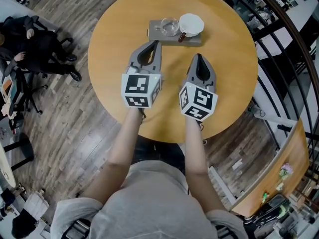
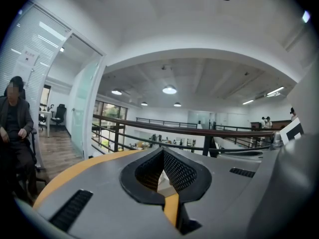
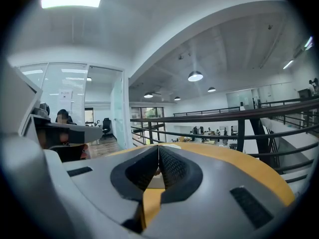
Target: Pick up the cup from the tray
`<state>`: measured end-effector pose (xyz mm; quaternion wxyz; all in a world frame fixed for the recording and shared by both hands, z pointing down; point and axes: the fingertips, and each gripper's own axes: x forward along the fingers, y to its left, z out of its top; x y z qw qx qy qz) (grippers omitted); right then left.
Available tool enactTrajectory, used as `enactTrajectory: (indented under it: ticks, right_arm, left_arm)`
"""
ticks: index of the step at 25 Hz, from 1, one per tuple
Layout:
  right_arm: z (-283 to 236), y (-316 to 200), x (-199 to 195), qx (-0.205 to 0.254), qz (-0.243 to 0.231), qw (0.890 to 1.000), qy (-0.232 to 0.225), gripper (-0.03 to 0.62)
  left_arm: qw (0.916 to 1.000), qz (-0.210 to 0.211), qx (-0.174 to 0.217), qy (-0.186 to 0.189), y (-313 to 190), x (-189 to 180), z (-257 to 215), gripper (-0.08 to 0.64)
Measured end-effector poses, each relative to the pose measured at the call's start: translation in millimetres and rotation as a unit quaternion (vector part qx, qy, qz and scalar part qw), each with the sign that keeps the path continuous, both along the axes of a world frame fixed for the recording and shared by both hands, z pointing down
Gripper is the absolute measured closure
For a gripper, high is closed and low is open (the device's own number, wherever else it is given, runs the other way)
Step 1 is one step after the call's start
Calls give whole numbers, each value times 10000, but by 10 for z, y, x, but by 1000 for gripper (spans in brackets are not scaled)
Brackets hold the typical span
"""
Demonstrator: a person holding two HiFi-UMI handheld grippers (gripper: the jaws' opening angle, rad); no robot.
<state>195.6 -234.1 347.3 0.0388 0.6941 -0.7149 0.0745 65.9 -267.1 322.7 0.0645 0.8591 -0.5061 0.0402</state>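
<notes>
A grey tray (image 1: 192,40) lies at the far side of the round wooden table (image 1: 229,78). On it stand a clear glass cup (image 1: 169,26) and, to its right, a white cup (image 1: 191,24) with a brown handle. My left gripper (image 1: 156,43) hovers just short of the tray's near edge, below the glass cup, with its jaws shut and empty. My right gripper (image 1: 198,57) is a little nearer to me, below the white cup, also shut and empty. In the gripper views the left gripper (image 2: 162,150) and right gripper (image 3: 158,146) show closed tips; the tray is mostly hidden behind them.
A seated person (image 1: 30,49) in dark clothes is left of the table, also in the left gripper view (image 2: 12,128). A dark railing (image 1: 279,59) curves past the table's right side. The floor is wood planks.
</notes>
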Motion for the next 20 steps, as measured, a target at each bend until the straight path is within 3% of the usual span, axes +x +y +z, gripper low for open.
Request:
enactTrajectory:
  ticks: [9, 20]
  right_arm:
    - [154, -298, -180, -225, 44, 9997, 23, 586]
    - [510, -732, -285, -547, 227, 9973, -436, 584]
  left_arm:
    - [10000, -3, -60, -16, -220, -153, 95, 554]
    - [9998, 101, -187, -4, -466, -265, 278, 554]
